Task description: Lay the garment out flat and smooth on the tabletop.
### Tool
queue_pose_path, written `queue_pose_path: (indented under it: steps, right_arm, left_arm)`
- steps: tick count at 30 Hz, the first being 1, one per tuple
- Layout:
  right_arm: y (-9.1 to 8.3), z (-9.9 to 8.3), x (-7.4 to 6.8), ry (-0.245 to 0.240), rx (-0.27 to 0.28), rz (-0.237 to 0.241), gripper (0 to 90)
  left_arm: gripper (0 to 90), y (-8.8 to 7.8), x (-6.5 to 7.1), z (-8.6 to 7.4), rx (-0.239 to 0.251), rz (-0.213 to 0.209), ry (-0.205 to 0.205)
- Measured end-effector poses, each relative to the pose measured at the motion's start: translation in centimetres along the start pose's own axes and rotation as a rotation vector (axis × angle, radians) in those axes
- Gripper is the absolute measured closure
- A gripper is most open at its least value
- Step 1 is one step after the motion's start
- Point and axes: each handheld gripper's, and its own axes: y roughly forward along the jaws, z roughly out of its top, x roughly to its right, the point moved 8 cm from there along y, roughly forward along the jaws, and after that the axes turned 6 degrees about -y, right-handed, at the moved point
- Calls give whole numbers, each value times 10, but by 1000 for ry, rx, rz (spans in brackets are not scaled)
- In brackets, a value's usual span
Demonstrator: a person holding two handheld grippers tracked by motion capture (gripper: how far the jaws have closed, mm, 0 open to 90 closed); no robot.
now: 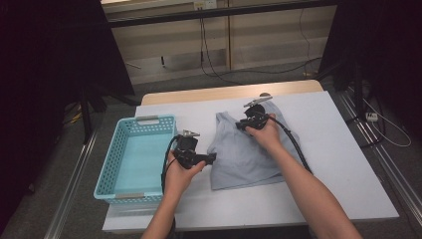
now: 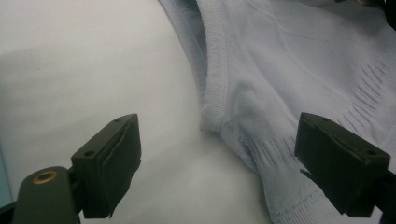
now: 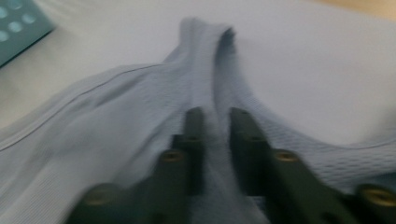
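Observation:
A pale grey-blue sleeveless top (image 1: 244, 159) lies flat on the white table (image 1: 338, 164). My left gripper (image 1: 211, 158) is at the top's left edge, and its jaws stand wide open. In the left gripper view its jaws (image 2: 217, 135) straddle the ribbed armhole corner of the top (image 2: 289, 60) without touching it. My right gripper (image 1: 240, 124) is at the upper part of the garment, near a shoulder strap. There its jaws (image 3: 216, 112) are nearly together, pinching a raised fold of the fabric (image 3: 107, 121).
A teal perforated basket (image 1: 149, 119) stands on the table's left side, close beside my left hand; its corner (image 3: 18, 28) shows in the right gripper view. Bare white table lies right of the garment. Cables and dark stands are on the floor behind.

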Motion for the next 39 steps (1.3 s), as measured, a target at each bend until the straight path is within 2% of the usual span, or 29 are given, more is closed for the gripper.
queue_pose_path:
  steps: [1, 2, 4, 6, 9, 11, 13, 16, 17, 18, 25, 31, 35, 39]
  right_arm:
    - [2, -3, -5, 7, -14, 57, 895]
    - [3, -4, -8, 10, -27, 83, 898]
    - [5, -7, -13, -13, -54, 106, 900]
    - [4, -5, -15, -19, -44, 103, 900]
    - [1, 0, -7, -2, -7, 52, 900]
    - [0, 1, -3, 13, 0, 42, 899]
    - [0, -1, -3, 16, -3, 57, 886]
    - [-3, -1, -1, -20, 2, 10, 696]
    - [-5, 0, 0, -22, 9, -2, 614]
    - [-8, 0, 0, -23, 16, -15, 570]
    - [-40, -5, 5, -54, 54, -46, 414]
    - [-66, -19, 6, -49, 77, -44, 360]
    - [-85, -31, 10, -61, 90, -83, 315]
    - [-100, -44, 8, -63, 100, -82, 315]
  left_arm:
    - [152, 0, 0, 0, -3, -1, 1]
    - [152, 0, -1, 0, 1, 2, 0]
    - [152, 0, -1, -1, -5, 1, -3]
    - [152, 1, -1, -1, -6, 2, -2]
    - [153, 3, -1, -2, -11, 1, -3]
    - [153, 4, 0, -3, -18, 0, 2]
    - [153, 5, 1, -4, -19, -5, -1]
    - [152, 5, 1, -5, -24, -5, 0]
    - [152, 4, 2, -5, -31, -8, 0]
    - [151, 4, 2, -5, -32, -7, 0]
    - [150, 5, 5, -6, -32, -12, -4]
    - [151, 4, 4, -6, -39, -11, -12]
    - [150, 4, 0, -6, -44, 0, -35]
    - [161, 8, 0, -9, -63, 1, -51]
